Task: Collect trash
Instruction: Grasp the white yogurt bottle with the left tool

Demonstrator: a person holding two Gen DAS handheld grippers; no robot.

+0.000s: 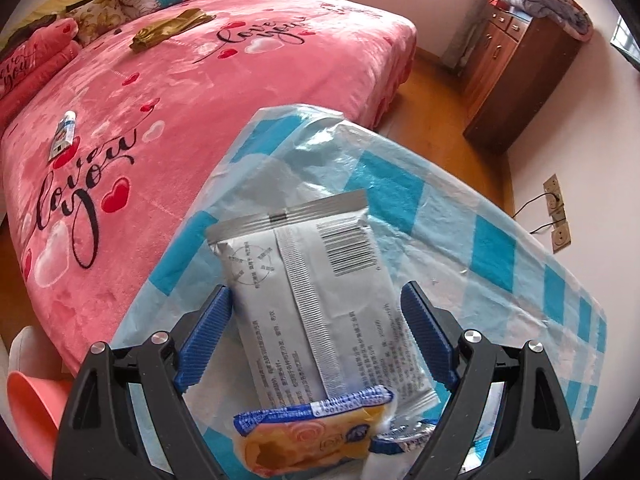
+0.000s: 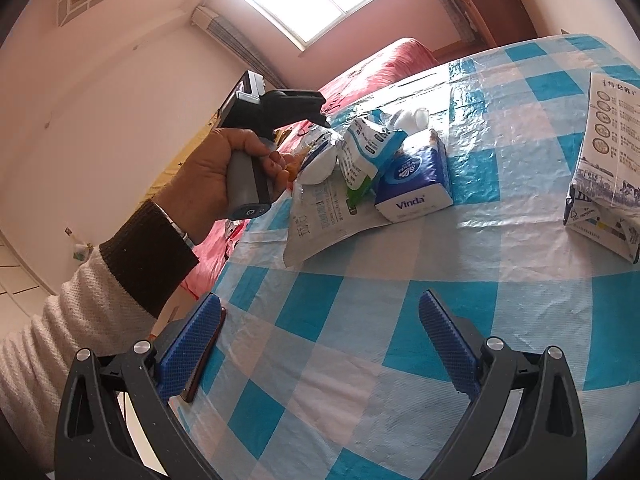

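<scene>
On the blue-checked table cover [image 1: 492, 240] beside the pink bed [image 1: 200, 92]: left gripper [image 1: 316, 312] spread wide astride the silver wrapper [image 1: 320, 292], right gripper [image 2: 320, 344] gaping empty; best lowered squarely, pinching the wrapper mid-body, sparing the yellow snack pack [image 1: 312, 436].

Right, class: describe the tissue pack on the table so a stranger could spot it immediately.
Find the blue-and-white checked tablecloth. In the cluster of wrappers at its far edge stands the tissue pack, beside a flat silver wrapper. It alone is a dark-blue block marked "Vinda".
</scene>
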